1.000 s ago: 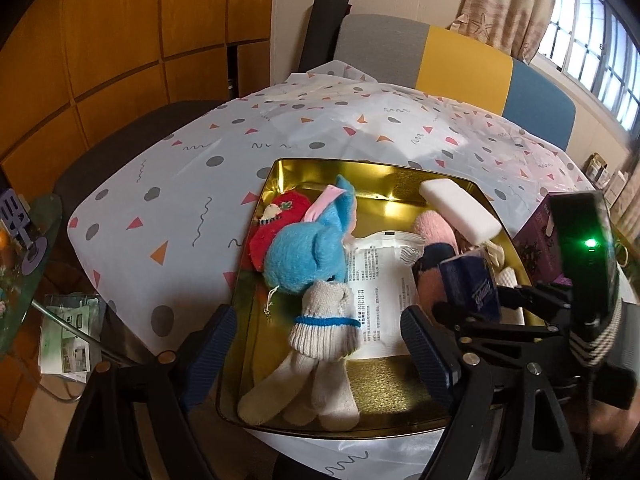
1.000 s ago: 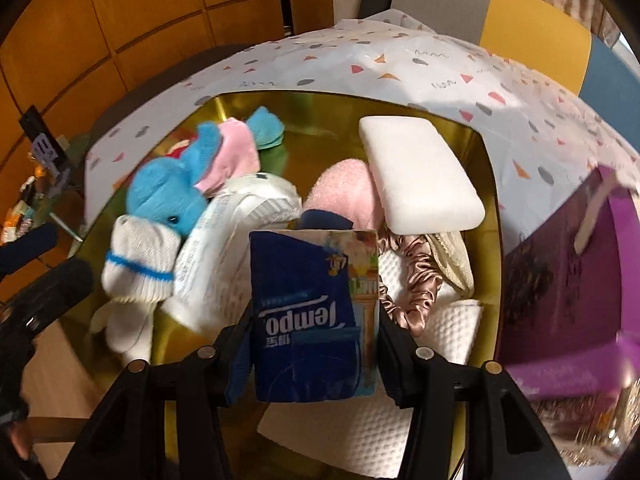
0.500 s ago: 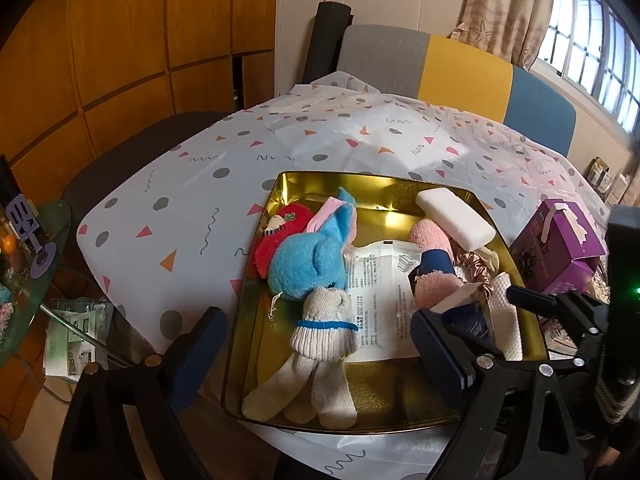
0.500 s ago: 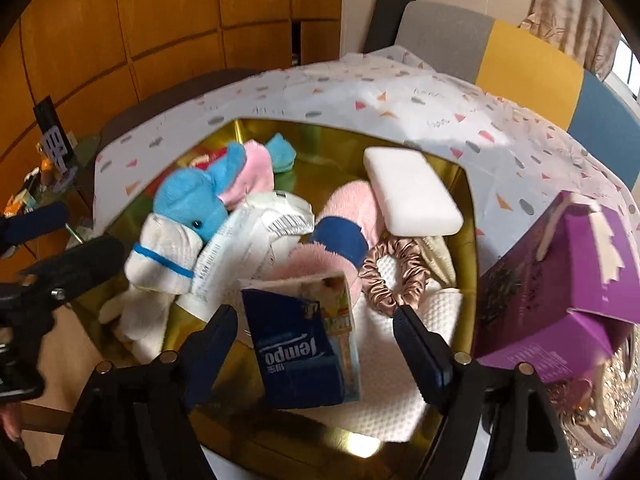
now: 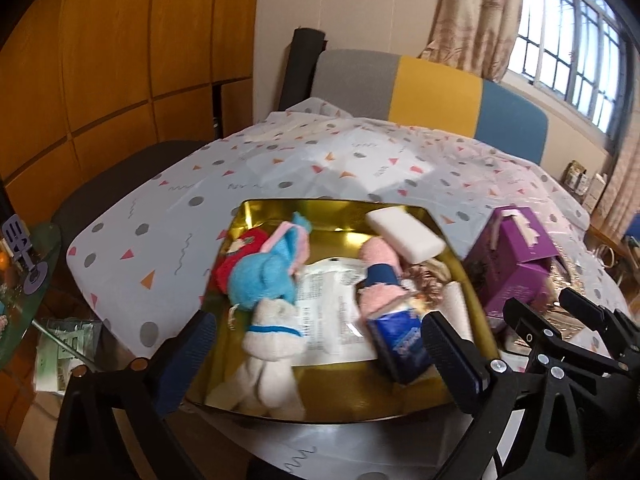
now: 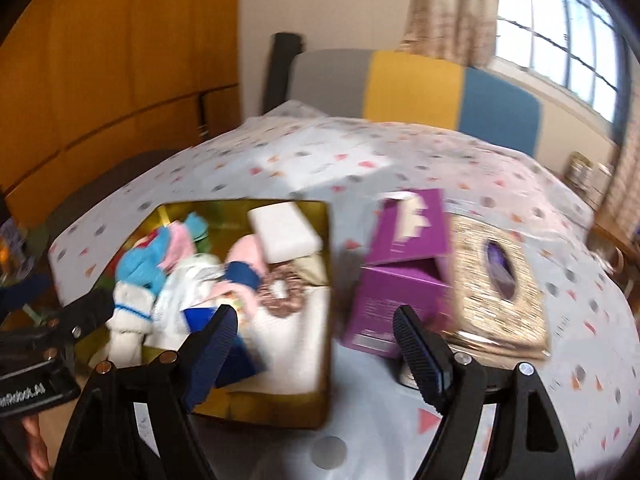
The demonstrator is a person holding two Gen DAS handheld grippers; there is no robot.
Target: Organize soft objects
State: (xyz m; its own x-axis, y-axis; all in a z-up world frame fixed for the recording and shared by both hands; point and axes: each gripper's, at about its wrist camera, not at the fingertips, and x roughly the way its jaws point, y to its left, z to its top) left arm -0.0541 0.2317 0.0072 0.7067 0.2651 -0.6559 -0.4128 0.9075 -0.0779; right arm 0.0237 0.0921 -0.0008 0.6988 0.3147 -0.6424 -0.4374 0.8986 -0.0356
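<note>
A gold tray [image 5: 332, 202] on the patterned tablecloth holds a blue plush [image 5: 260, 280], a red plush [image 5: 244, 249], white socks [image 5: 276, 340], a pink sock [image 5: 380, 257], a white sponge [image 5: 404, 236], a printed packet [image 5: 328, 312] and a blue tissue pack [image 5: 400, 344]. My left gripper [image 5: 316, 320] hovers above the tray's near edge, its jaws opening with nothing between them. My right gripper [image 6: 316, 312] is open and empty, above the gap between the tray [image 6: 280, 408] and a purple box [image 6: 400, 292]. The tissue pack [image 6: 236, 356] lies beside its left finger.
The purple box [image 5: 516, 264] stands right of the tray, with a glittery gold box [image 6: 500, 292] beyond it. A grey, yellow and blue chair back [image 5: 432, 84] is behind the table. A small side table [image 5: 24, 280] sits at the left.
The right gripper let go of the blue tissue pack, which now lies in the tray, then drew back, rose and swung right. The left gripper's jaws widened and it pulled back.
</note>
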